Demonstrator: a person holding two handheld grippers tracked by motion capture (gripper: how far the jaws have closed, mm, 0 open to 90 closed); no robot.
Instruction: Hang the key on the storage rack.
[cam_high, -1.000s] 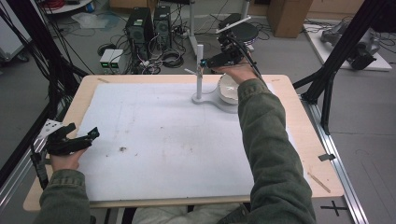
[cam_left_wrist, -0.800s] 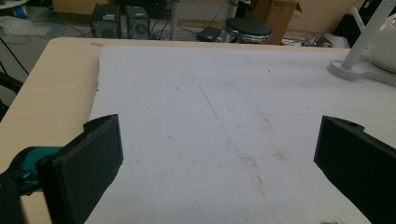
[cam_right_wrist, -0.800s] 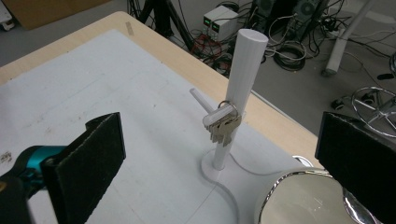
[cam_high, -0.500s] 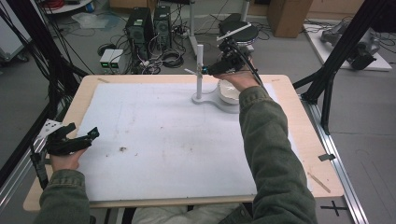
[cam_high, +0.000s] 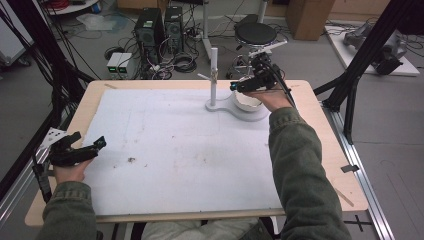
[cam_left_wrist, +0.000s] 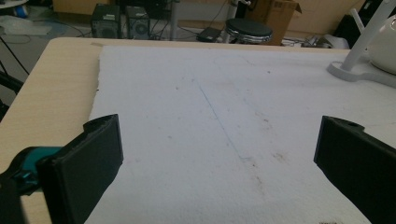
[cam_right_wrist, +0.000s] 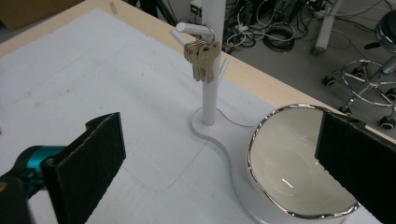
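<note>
The right gripper has lifted slightly, jaws wide, above the empty silver-rimmed bowl beside the key stand; keys hang there. The left gripper, wide too, hasn't moved.

A robotics or engineering lab, not a home. A plain wooden worktop covered by a white sheet sits inside a frame of black metal struts. Behind it, on a grey floor, stand 2 desktop computer towers amid tangled black cables, a small white box with green lights, a round black stool on a chrome base, and cardboard boxes.
</note>
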